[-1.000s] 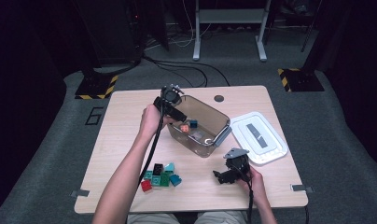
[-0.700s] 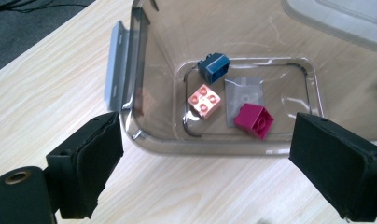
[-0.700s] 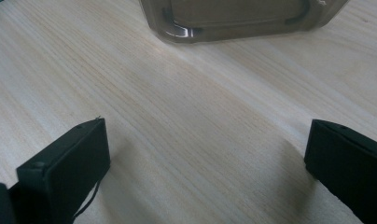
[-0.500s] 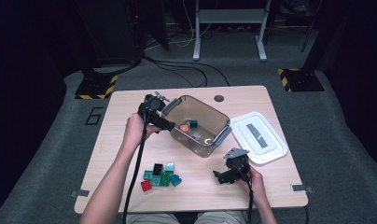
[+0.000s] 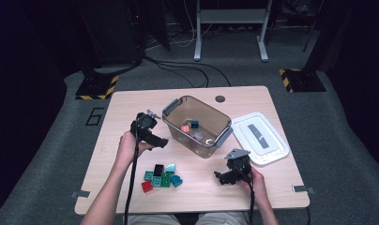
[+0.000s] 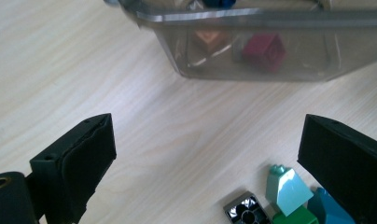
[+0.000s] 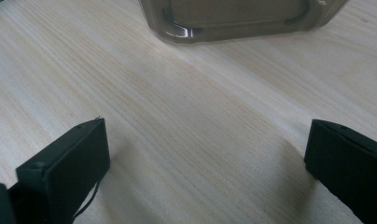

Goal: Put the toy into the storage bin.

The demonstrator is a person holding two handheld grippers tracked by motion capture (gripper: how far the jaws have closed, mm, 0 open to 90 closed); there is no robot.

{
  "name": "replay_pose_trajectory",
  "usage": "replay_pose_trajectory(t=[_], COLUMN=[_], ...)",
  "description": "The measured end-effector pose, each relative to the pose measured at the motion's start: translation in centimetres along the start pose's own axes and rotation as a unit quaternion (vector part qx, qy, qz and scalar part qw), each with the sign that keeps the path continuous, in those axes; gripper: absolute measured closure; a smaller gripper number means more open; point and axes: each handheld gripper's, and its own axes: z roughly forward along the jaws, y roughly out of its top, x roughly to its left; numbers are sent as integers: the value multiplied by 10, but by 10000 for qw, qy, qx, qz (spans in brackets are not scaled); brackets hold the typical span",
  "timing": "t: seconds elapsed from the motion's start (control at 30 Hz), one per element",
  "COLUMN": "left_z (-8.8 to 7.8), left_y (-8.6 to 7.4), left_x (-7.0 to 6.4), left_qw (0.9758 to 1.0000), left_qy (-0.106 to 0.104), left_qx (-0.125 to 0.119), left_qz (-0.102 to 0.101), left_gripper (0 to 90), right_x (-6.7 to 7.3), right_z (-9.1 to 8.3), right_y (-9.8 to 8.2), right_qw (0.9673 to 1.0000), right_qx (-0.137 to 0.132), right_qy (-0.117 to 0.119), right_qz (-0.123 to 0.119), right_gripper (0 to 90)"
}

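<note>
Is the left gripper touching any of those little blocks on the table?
Apart. In the left gripper view, the left gripper has its jaws wide open with bare table between them; the loose blocks lie below, clear of both pads.

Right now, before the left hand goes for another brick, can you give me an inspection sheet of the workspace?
Surface: light wooden table, level.
Job's things: clear plastic bin holding a few bricks; pile of small coloured bricks loose in front of it.
Clutter: white bin lid to the bin's right.
Grippers: left gripper beside the bin, jaws just opened, empty; right gripper open, empty.
Cables: one trails from each gripper; more on the floor.
Surroundings: dark grey floor, stand legs.
</note>
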Motion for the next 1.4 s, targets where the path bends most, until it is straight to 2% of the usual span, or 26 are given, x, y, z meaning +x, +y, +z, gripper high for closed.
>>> replay_pose_trajectory(t=[0.37,0.63,0.73,1.0,1.07,1.13,1.4], left_z=[23,41,45,57,59,61,69], left_y=[-36,-58,-61,-71,-72,-72,-65], left_x=[-5,-9,-8,2,5,5,16], left_qw=[9993,9970,9961,9943,9942,9940,9948], left_qy=[-124,-167,-73,-4,-77,16,-8], left_qx=[355,753,870,1041,1025,1052,928], left_qz=[-57,-67,-86,-245,-303,-300,-424], left_gripper=[7,3,13,19,3,8,2], right_x=[0,0,0,0,0,0,0], right_z=[0,0,0,0,0,0,0], right_y=[0,0,0,0,0,0,0], right_qw=[10000,10000,10000,10000,10000,10000,10000], right_qx=[4,4,5,4,4,4,5], right_qy=[4,4,4,4,4,3,3], right_qz=[-12,-14,-13,-13,-12,-13,-13], right_gripper=[0,0,0,0,0,0,0])
